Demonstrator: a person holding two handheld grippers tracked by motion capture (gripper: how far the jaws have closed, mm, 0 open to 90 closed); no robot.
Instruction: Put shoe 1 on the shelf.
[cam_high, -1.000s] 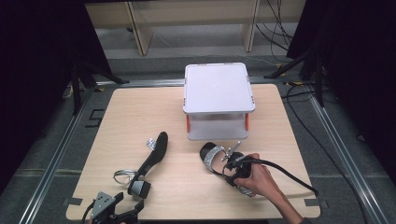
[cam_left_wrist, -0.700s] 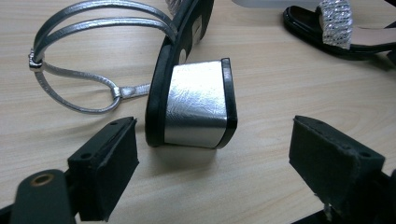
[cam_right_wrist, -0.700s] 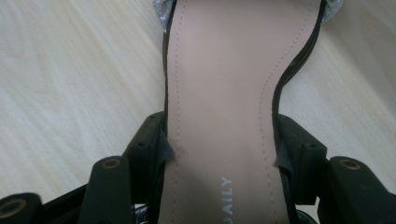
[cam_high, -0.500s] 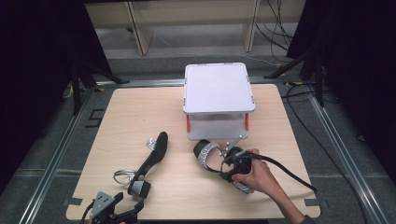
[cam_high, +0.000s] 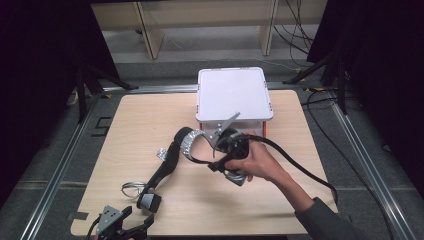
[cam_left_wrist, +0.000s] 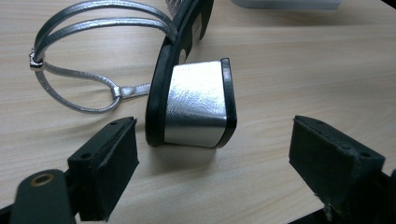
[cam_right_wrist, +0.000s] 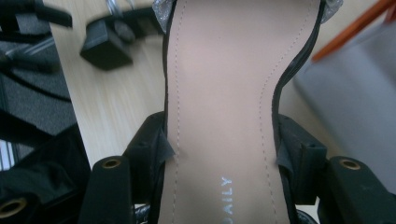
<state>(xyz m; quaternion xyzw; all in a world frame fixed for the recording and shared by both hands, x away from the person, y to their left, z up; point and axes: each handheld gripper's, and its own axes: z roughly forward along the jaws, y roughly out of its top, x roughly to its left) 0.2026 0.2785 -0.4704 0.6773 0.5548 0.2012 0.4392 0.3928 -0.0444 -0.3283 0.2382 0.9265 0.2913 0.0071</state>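
The held sandal (cam_right_wrist: 219, 107) sits crosswise between my right gripper's (cam_right_wrist: 219, 158) jaws, which are clamped part-open on the two edges of its tan insole. Its long axis runs straight away from that gripper, toe end forward. In the high view this sandal (cam_high: 192, 145) hangs above the table (cam_high: 130, 125), toe toward the table's left, just in front of the white box (cam_high: 232, 95).

The second sandal (cam_high: 162, 172) lies on its side on the table, below and to the left of the held one. Its long axis runs diagonally, with the silver block heel (cam_left_wrist: 198, 105) at the near end and silver straps (cam_left_wrist: 88, 56) looped out beside it.

My left gripper (cam_left_wrist: 212, 163) rests low at the near table edge. Its jaws are spread wide, holding nothing, and the heel lies directly ahead of the gap, clear of both pads.

Judgement: the left gripper is the nearer tool for the lying sandal. A short straight advance should bracket the heel.
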